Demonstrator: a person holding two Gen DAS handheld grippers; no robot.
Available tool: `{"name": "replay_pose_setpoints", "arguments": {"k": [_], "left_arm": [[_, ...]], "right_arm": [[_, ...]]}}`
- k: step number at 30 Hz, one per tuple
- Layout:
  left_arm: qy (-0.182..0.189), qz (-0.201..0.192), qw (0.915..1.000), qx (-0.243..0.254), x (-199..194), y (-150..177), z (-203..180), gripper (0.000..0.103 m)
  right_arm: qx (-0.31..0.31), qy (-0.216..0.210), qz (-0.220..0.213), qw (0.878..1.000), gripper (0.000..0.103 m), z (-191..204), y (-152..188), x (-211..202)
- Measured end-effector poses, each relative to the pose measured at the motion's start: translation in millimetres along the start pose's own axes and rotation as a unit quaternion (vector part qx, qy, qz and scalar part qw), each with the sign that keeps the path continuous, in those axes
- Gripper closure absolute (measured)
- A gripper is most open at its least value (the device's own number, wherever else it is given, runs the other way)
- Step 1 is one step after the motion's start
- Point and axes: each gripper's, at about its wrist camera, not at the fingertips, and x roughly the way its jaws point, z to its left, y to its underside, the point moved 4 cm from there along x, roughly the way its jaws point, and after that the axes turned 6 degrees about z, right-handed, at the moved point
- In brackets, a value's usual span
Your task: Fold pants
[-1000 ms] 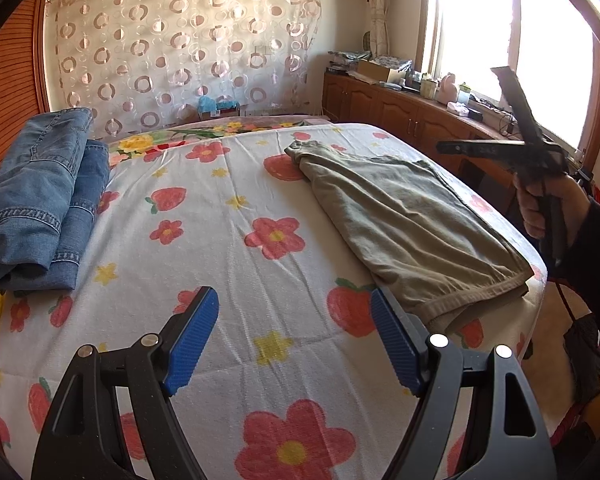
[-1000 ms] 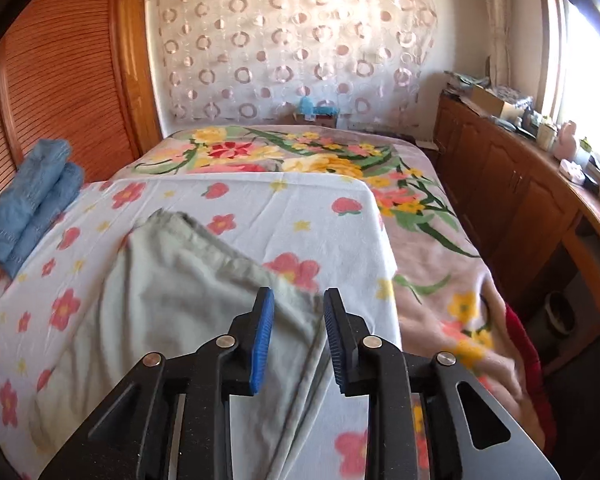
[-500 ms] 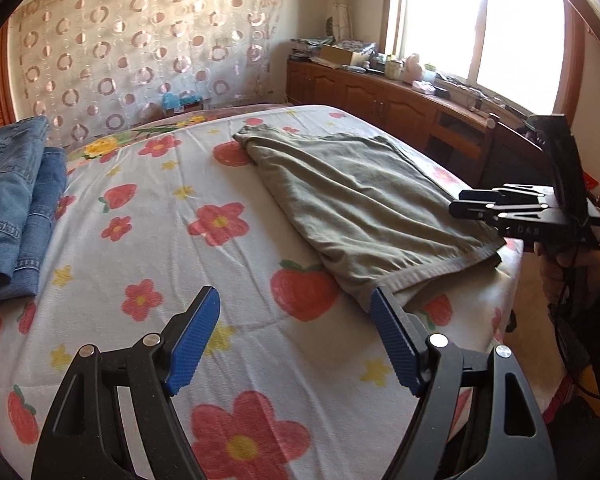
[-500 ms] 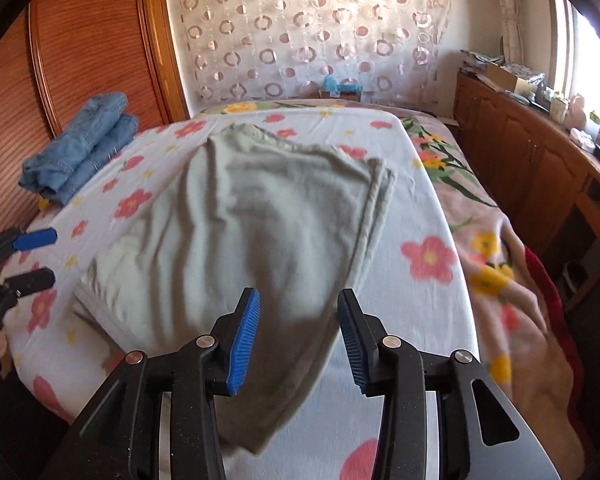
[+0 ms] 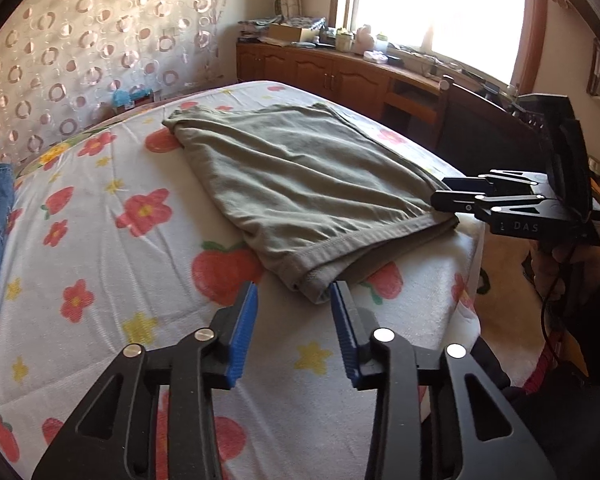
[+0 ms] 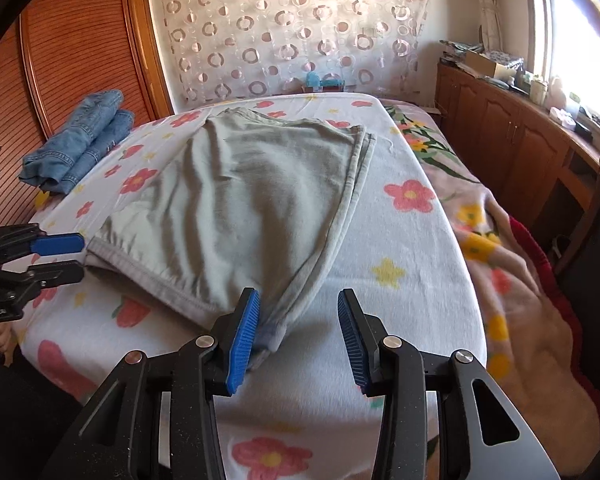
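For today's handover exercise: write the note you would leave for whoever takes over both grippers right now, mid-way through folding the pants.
Left gripper: open, empty, at the near corner of the olive pants.
Right gripper: open, empty, at the other near corner.
Pants lie flat on the floral sheet, apparently already doubled. Folded jeans sit at the bed's far side.
Left to do: grip both corners and make the next fold.

My tongs' pads (image 5: 242,332) were blue on black arms, the pants (image 5: 300,176) plain olive-grey, the sheet (image 5: 100,264) white with red flowers, strawberries and yellow stars, the jeans (image 6: 80,140) faded blue, and the curtain (image 6: 292,28) pale with pinkish rings.
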Motion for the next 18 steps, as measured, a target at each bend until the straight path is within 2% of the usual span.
{"name": "replay_pose_setpoints", "arguments": {"k": [5, 15, 16, 17, 18], "left_arm": [[0.006, 0.01, 0.9999, 0.01, 8.7, -5.5, -3.0, 0.07], [-0.004, 0.006, 0.9997, 0.022, 15.2, -12.2, -5.5, 0.07], [-0.004, 0.002, 0.9998, 0.022, 14.0, -12.1, -5.4, 0.073], [-0.002, -0.001, 0.9998, 0.021, 13.1, -12.2, -5.6, 0.082], [0.0, -0.005, 0.9998, 0.02, 11.6, -12.8, -5.4, 0.083]], "right_arm": [[0.007, -0.009, -0.006, 1.0, 0.06, -1.5, 11.7, -15.7], [0.015, -0.021, -0.009, 1.0, 0.06, 21.9, -2.5, 2.5], [0.015, -0.021, -0.009, 1.0, 0.06, 21.5, -1.9, 2.9], [0.016, -0.021, -0.008, 1.0, 0.06, 21.5, -1.4, 3.6], [0.016, -0.02, -0.007, 1.0, 0.06, 24.8, -2.9, 4.8]]}}
